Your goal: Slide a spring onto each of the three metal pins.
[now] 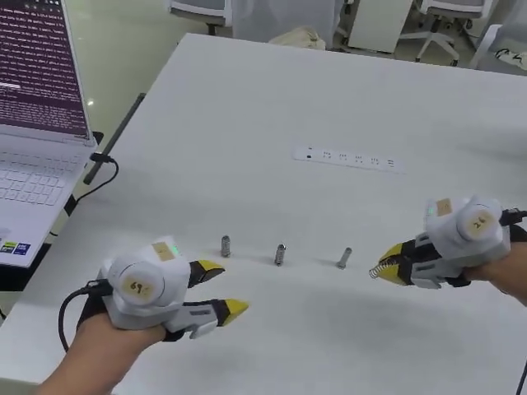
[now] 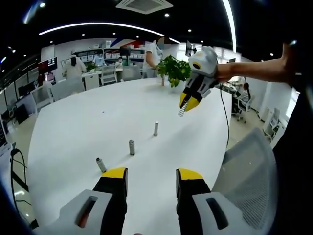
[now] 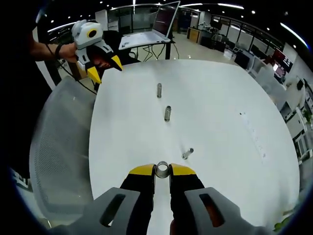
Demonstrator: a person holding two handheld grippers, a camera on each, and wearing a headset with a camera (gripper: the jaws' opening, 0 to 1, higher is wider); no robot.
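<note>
Writing on view, none of it legible: on the laptop [image 1: 33,123] at far left, a purple screen packed with pale lines too small to read, plus small stickers [image 1: 15,247] on the palm rest; on the round face of each gripper body, a few dark marks; along the white power strip [image 1: 350,158], faint print. Under everything, a wide white table [image 1: 272,99], matte and plain, with a black cable [image 1: 103,156] trailing off beside the laptop. Beyond the far edge, office chairs [image 1: 451,8]; in the left gripper view, an open-plan office under a long ceiling light strip [image 2: 122,23], a potted plant [image 2: 173,69] at the table's end, people [image 2: 73,66] far off, and close by a grey mesh chair [image 2: 247,166]. In a row near the table's front: first pin [image 1: 226,245] and middle pin [image 1: 280,254], each wrapped in coils, then third pin [image 1: 344,258], leaning and seemingly bare. On the left gripper [image 1: 221,286], jaws wide apart with nothing between them, tips near the first pin but clear of it. On the right gripper [image 1: 389,267], jaws nearly closed, pinching a spring [image 1: 375,271] by one end, the coil pointing toward the third pin, near it yet apart; in the right gripper view, the spring's round end face-on between the yellow tips.
</note>
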